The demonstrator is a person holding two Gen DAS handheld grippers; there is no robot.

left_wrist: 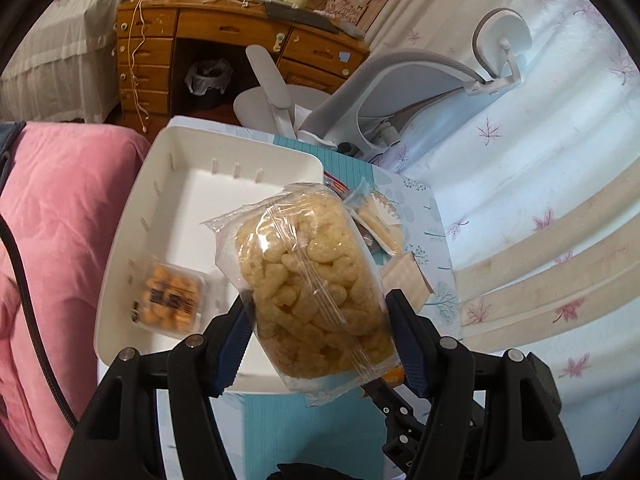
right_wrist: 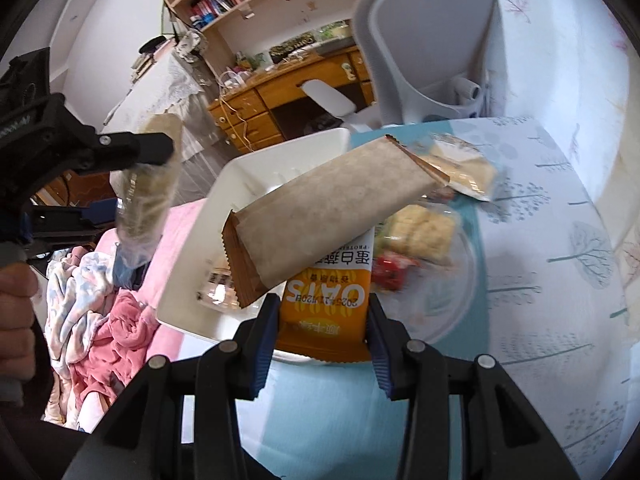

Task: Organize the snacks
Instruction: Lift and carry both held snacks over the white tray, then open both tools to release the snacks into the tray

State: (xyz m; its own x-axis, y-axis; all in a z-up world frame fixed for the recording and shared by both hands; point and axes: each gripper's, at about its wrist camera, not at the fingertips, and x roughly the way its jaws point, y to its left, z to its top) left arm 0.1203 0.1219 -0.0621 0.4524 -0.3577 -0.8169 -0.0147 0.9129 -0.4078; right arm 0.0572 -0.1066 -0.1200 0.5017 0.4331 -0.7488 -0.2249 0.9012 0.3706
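Gripping a clear bag of puffed corn snacks (left_wrist: 312,280), the left gripper (left_wrist: 320,336) has its blue pads pressed into both sides of the packet, which hangs lifted over the near edge of the white bin (left_wrist: 168,184). Inside that bin, at its near left corner, sits a small tub of orange snacks (left_wrist: 170,304), a bit blurred.

Over on the other side, the right gripper (right_wrist: 322,332) is clamped on an orange oat bar wrapper (right_wrist: 326,304), and a brown paper-look packet (right_wrist: 332,216) lies slanted across the top of it; whether the jaws grip that one too, I cannot tell. Right of the bin, more snacks wait on the tree-print tablecloth (right_wrist: 540,240): a pale cracker pack (right_wrist: 460,168), a clear tray of biscuits (right_wrist: 420,232) and something red (right_wrist: 394,272), blurred.
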